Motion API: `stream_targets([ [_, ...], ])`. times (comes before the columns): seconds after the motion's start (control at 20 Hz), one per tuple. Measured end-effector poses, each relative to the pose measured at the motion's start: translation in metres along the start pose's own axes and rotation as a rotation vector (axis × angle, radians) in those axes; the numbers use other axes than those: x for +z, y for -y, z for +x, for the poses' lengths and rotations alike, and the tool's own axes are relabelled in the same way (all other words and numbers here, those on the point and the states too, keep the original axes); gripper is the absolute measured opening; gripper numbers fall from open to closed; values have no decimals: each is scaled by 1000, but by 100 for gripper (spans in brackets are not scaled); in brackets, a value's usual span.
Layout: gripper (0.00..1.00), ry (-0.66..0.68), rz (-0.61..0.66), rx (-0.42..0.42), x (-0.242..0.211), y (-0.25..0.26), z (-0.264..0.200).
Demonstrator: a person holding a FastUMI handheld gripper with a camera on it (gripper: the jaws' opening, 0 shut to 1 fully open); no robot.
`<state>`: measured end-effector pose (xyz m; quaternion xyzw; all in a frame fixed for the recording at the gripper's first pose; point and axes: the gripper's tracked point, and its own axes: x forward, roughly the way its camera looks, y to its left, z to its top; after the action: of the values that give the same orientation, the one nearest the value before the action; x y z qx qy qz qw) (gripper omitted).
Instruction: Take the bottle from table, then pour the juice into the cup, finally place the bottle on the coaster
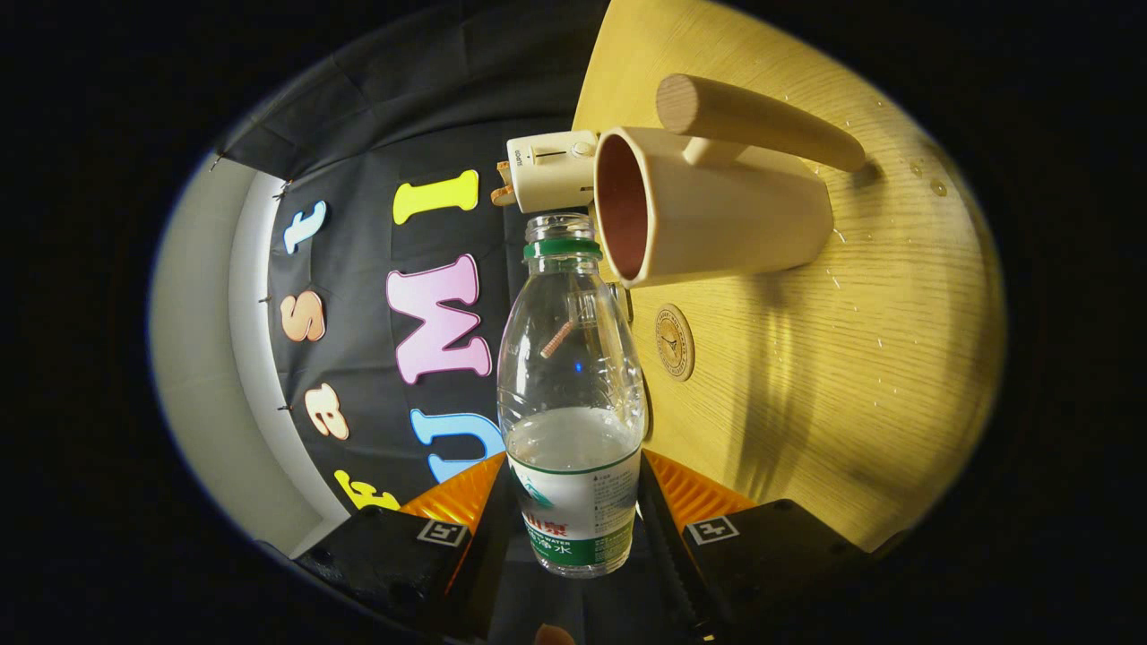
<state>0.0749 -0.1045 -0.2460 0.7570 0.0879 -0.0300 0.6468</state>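
My gripper (573, 502) is shut on a clear plastic bottle (571, 376) with a green neck ring and a white and green label; both fingers press its lower part. The bottle has no cap, holds liquid up to about a third, and is turned sideways relative to the table, its mouth (560, 226) right next to the rim of the cup. The cup (717, 210) is cream outside, reddish brown inside, with a round wooden handle (753, 116). It stands on the wooden table (860, 358) just beyond the bottle's mouth. A round brown coaster (674, 341) lies on the table beside the bottle's shoulder.
A cream box-shaped device (551, 168) with a plug sits behind the cup at the table's edge. Small droplets dot the table near the cup. The black cloth wall hangs behind the table.
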Motion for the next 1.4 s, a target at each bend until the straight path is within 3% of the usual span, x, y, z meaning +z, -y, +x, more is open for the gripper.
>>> stream_targets([
  [1.4,73,-1,158,37,5,-10,9],
])
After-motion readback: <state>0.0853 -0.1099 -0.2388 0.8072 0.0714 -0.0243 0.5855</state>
